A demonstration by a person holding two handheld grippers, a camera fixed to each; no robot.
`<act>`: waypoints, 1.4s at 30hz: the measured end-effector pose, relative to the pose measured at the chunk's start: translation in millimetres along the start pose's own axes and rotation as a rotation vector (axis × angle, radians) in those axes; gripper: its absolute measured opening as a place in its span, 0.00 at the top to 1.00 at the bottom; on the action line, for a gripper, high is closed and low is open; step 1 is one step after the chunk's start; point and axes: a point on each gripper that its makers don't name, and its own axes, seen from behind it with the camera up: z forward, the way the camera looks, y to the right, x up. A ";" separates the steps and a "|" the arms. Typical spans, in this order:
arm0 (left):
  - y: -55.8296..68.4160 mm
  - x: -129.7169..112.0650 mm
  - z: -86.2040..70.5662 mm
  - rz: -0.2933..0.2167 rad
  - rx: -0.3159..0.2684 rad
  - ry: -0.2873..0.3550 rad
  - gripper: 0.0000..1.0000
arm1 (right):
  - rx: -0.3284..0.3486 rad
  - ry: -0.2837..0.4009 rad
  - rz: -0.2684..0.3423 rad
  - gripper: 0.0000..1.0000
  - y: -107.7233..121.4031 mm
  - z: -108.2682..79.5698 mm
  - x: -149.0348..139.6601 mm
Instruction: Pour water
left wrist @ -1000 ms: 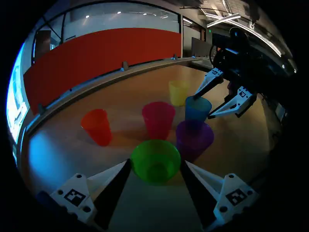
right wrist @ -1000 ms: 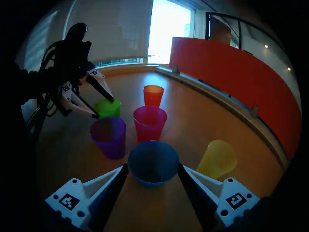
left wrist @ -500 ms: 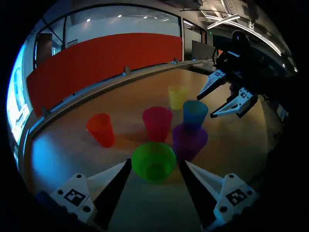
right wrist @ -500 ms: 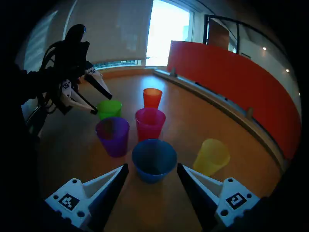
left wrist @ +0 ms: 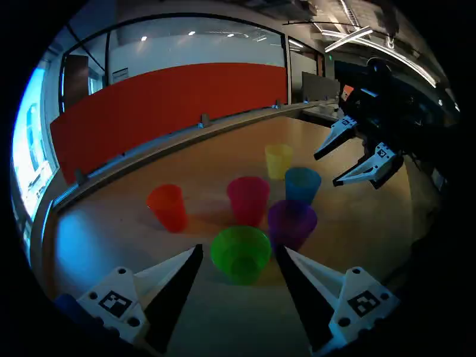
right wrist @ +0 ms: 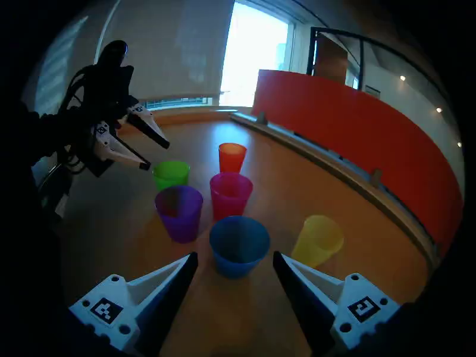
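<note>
Several coloured plastic cups stand upright in a cluster on a wooden table. In the left gripper view the green cup [left wrist: 241,252] is nearest, just beyond my open left gripper [left wrist: 238,263], with purple [left wrist: 291,222], pink [left wrist: 248,199], orange [left wrist: 168,206], blue [left wrist: 301,185] and yellow [left wrist: 278,160] cups behind. In the right gripper view the blue cup [right wrist: 239,244] sits just ahead of my open right gripper [right wrist: 234,264], with purple [right wrist: 179,211], pink [right wrist: 231,194], green [right wrist: 171,175], orange [right wrist: 231,157] and yellow [right wrist: 318,240] cups around. Each gripper holds nothing.
The other gripper shows across the cluster in each view: right gripper [left wrist: 336,169], left gripper [right wrist: 153,156], both held by a dark-sleeved person. A red partition [left wrist: 172,107] runs along the table's far edge. Bare wooden table [left wrist: 363,220] surrounds the cups.
Both grippers have drawn back from the cups: the green cup and the blue cup now lie farther ahead of the fingertips instead of between them. The cups have not moved.
</note>
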 end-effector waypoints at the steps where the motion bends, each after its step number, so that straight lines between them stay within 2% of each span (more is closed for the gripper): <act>1: -1.4 1.3 -1.8 -0.004 0.008 0.006 0.09 | -0.005 0.004 0.001 0.02 0.0 -1.4 1.5; 10: -18.1 14.8 -18.1 -0.037 0.094 0.065 0.09 | -0.068 0.044 0.033 0.01 5.4 -17.0 14.8; 17: -29.4 23.3 -30.5 -0.090 0.159 0.132 0.09 | -0.135 0.067 0.048 0.01 12.6 -32.0 19.1; 26: -43.3 25.9 -48.8 -0.149 0.237 0.201 0.09 | -0.267 0.143 0.100 0.01 31.0 -52.2 36.1; 32: -52.8 37.5 -67.5 -0.171 0.304 0.277 0.09 | -0.372 0.177 0.123 0.01 49.7 -66.6 33.8; 35: -53.6 42.3 -75.2 -0.178 0.326 0.308 0.09 | -0.426 0.202 0.142 0.01 59.8 -73.9 30.7; 42: -59.3 48.0 -87.2 -0.228 0.390 0.376 0.09 | -0.519 0.278 0.183 0.01 69.2 -92.7 28.2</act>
